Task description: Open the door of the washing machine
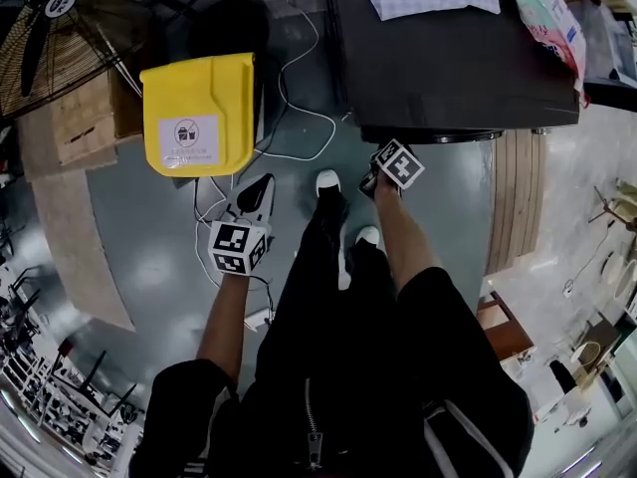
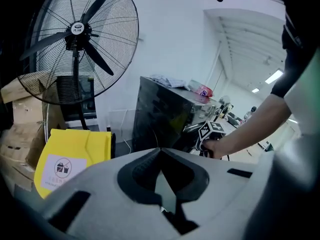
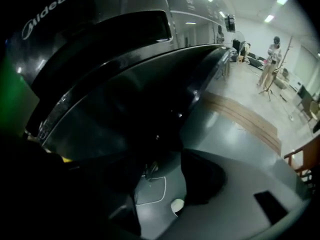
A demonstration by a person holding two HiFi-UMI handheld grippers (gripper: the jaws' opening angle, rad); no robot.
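Observation:
The black washing machine [image 1: 448,68] stands at the top of the head view with folded cloth on its lid. Its round dark door [image 3: 130,99] fills the right gripper view, under a Midea logo. My right gripper [image 3: 155,159] points steeply down just in front of the door's lower rim. Its jaws are open, and only floor and a cable show between them. Its marker cube [image 1: 398,164] sits close to the machine's front. My left gripper [image 1: 257,195] hangs lower left over the floor, away from the machine, its black pads [image 2: 145,176] closed together on nothing.
A yellow bin [image 1: 199,113] stands left of the machine, with cardboard boxes [image 1: 85,118] and a standing fan [image 2: 77,41] beyond it. White cables [image 1: 299,118] trail over the grey floor. The person's legs and shoes [image 1: 328,182] stand between the grippers. A wooden strip [image 1: 513,197] lies to the right.

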